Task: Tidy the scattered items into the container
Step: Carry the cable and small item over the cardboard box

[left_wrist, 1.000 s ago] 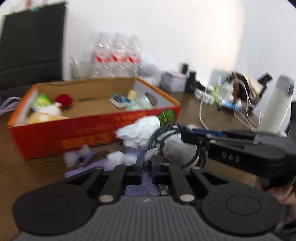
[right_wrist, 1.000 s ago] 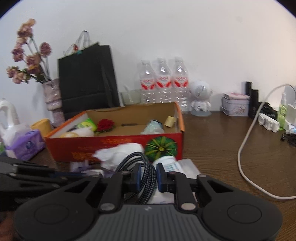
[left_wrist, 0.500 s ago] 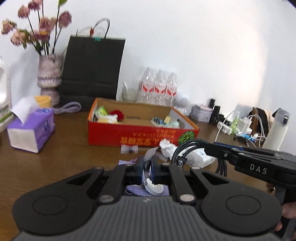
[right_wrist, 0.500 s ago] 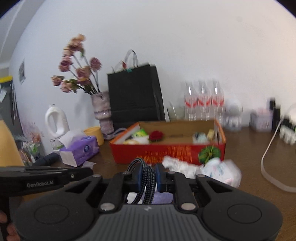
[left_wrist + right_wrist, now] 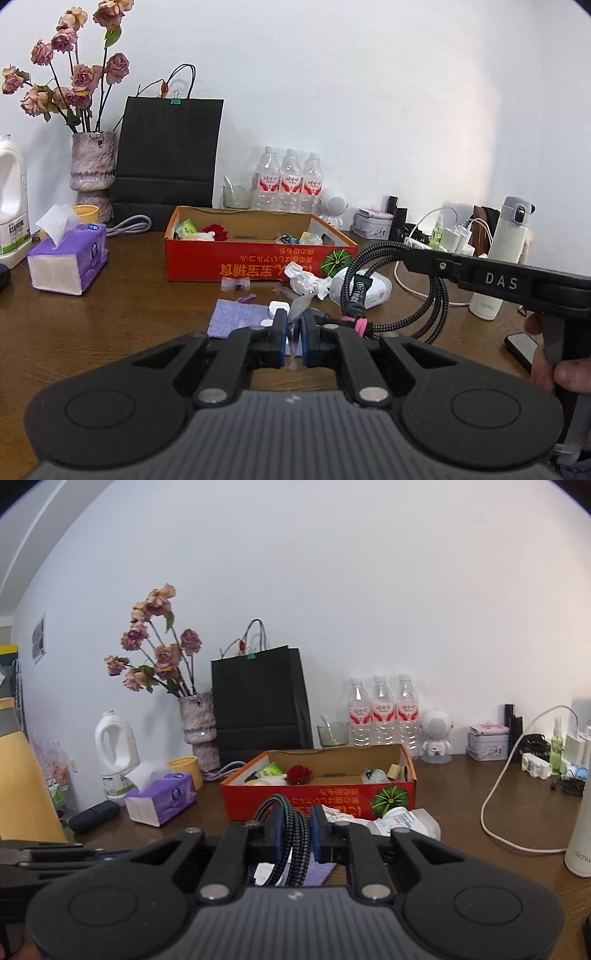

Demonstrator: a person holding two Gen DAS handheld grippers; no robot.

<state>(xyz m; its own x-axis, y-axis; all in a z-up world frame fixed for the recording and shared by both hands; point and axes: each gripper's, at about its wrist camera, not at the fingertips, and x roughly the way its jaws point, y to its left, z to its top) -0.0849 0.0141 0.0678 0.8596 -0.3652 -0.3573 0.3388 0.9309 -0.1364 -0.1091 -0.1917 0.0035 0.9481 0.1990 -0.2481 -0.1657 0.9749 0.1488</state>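
The red cardboard box (image 5: pixel 258 262) (image 5: pixel 317 801) stands open on the wooden table and holds several small items. In front of it lie a purple cloth (image 5: pixel 236 319), a white earbud case (image 5: pixel 279 306), crumpled tissue (image 5: pixel 306 282), a white packet (image 5: pixel 373 290) and a small clear packet (image 5: pixel 236 284). My left gripper (image 5: pixel 293 332) is shut on a thin clear plastic wrapper (image 5: pixel 298 306), above the cloth. My right gripper (image 5: pixel 293 827) (image 5: pixel 410 258) is shut on a coiled black braided cable (image 5: pixel 399 266) (image 5: pixel 291 834), held off the table to the right of the left gripper.
A purple tissue box (image 5: pixel 68 258), a vase of dried flowers (image 5: pixel 92 173), a black paper bag (image 5: pixel 168 158) and water bottles (image 5: pixel 290 184) stand at the left and back. A white thermos (image 5: pixel 498 254), a phone (image 5: pixel 522 349) and a white charging cable (image 5: pixel 495 812) are at the right.
Both grippers have pulled back from the box and risen, so more of the table shows. The coiled cable has come up off the table with the right gripper.
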